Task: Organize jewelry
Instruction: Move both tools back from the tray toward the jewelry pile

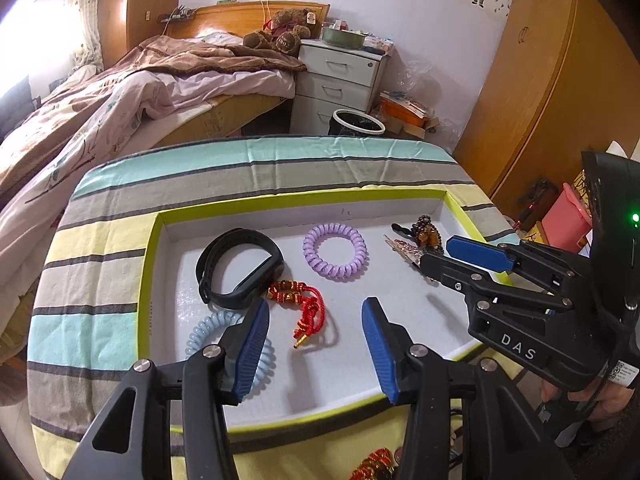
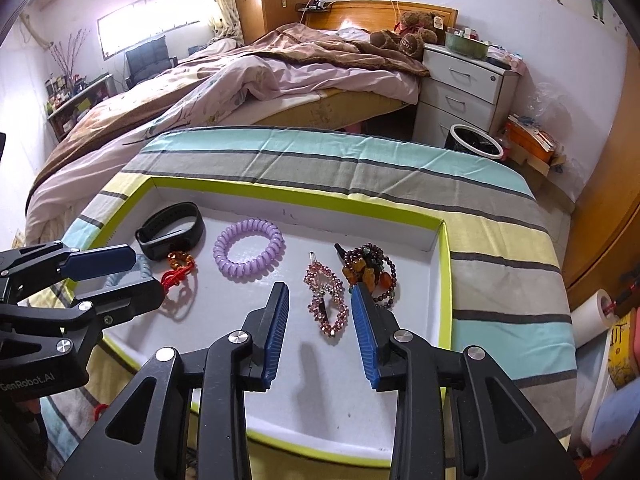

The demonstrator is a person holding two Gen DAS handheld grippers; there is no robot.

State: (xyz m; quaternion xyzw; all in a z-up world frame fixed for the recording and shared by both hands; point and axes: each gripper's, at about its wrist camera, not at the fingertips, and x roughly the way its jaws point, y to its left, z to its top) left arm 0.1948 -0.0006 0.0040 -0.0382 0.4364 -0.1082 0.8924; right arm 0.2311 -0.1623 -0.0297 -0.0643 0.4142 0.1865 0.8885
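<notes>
While both tools hang over the green-rimmed tray (image 2: 445, 280), I read the contents from the left of the right wrist view: black wristband (image 2: 172, 230), pale blue coil (image 1: 228, 344) half hidden by a finger, red knotted cord (image 2: 180, 276), purple coil tie (image 2: 249, 254), pink beaded clip (image 2: 326, 300), then the amber bead cluster (image 2: 370, 274) by the right wall. My left gripper (image 1: 316, 340) stands released, straddling nothing but the cord's end; my right gripper (image 2: 320, 328) is likewise unclenched, the clip between its fingers, untouched. Six pieces sit sorted, I judge. Gold-red trinkets (image 1: 374, 466) at the lower edge of the left view remain outside.
</notes>
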